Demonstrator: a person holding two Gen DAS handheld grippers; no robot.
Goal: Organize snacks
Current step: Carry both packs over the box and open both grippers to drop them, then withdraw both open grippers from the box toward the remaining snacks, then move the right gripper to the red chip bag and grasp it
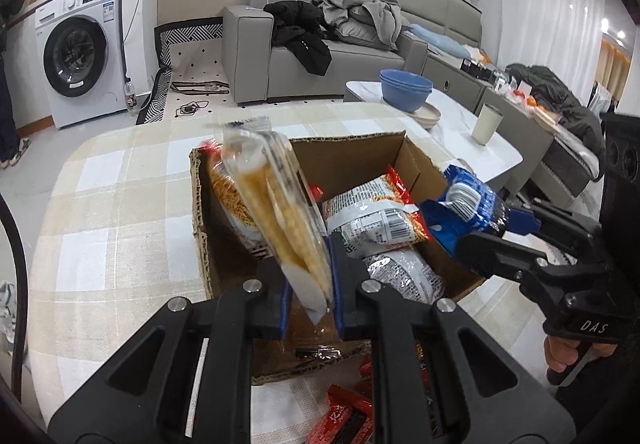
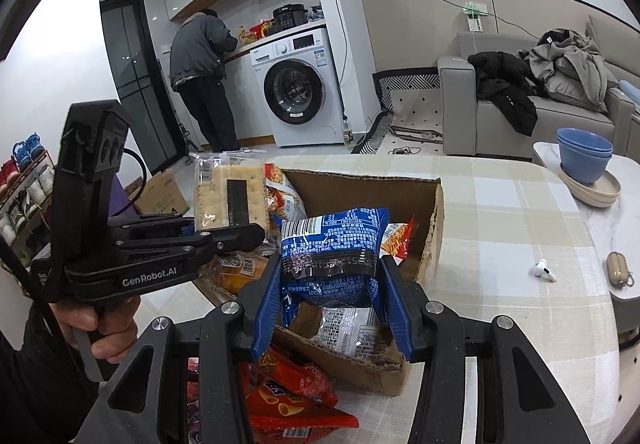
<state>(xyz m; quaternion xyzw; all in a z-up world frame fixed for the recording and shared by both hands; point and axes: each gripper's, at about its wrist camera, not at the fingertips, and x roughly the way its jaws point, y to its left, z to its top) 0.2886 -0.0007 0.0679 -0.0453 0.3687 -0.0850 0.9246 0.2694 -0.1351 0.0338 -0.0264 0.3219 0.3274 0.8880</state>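
An open cardboard box (image 1: 352,160) (image 2: 434,220) stands on the checked tablecloth and holds several snack packets (image 1: 372,220). My left gripper (image 1: 310,290) is shut on a clear pack of crackers (image 1: 276,212) and holds it edge-up over the box's near left part; the pack also shows in the right wrist view (image 2: 230,190). My right gripper (image 2: 332,304) is shut on a blue snack packet (image 2: 332,244) above the box's near edge; the packet also shows in the left wrist view (image 1: 464,208) at the box's right side.
Red and orange snack packets (image 2: 292,396) (image 1: 344,416) lie on the table in front of the box. An earbud (image 2: 545,270) and its case (image 2: 619,269) lie to the right. Blue bowls (image 1: 405,89) on plates and a white cup (image 1: 487,123) stand on a white table beyond.
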